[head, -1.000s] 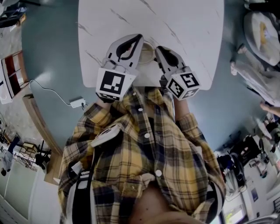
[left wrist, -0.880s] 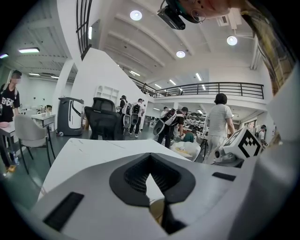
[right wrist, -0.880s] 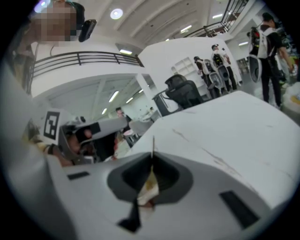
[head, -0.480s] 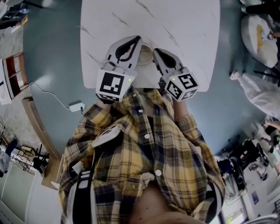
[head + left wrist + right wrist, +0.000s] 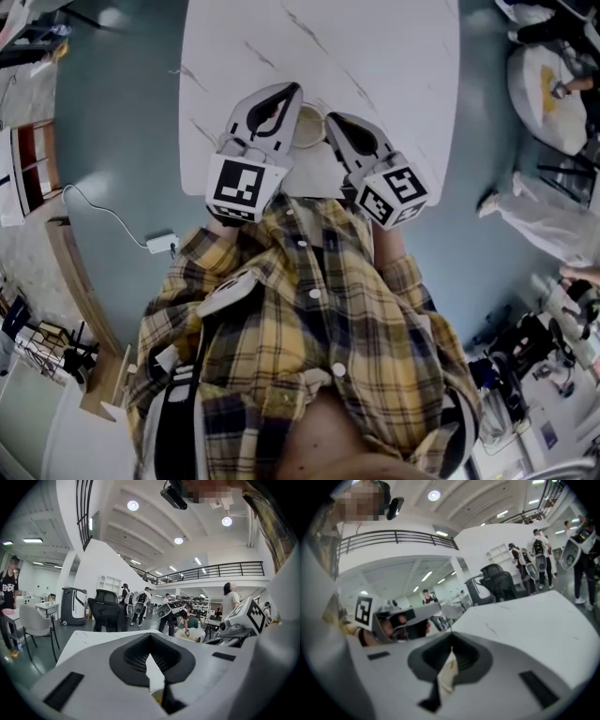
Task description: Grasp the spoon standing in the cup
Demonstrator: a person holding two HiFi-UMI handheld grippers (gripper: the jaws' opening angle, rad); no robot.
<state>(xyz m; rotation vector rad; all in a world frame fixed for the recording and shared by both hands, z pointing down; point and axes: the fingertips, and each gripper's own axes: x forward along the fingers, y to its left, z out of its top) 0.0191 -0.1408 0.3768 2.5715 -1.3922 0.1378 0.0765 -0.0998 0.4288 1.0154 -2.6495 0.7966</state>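
Right gripper (image 5: pixel 337 127): jaws clamped on a pale spoon (image 5: pixel 446 674). In the right gripper view, the spoon's long axis ran along the seam between the jaws, far end toward the tips, near end slanting down-left toward the camera. Could not tell bowl from handle.

Left gripper (image 5: pixel 291 92): jaws together, nothing seen between them.

Cup (image 5: pixel 307 127) sat between the two grippers on the near edge of the white marble table (image 5: pixel 375 56).
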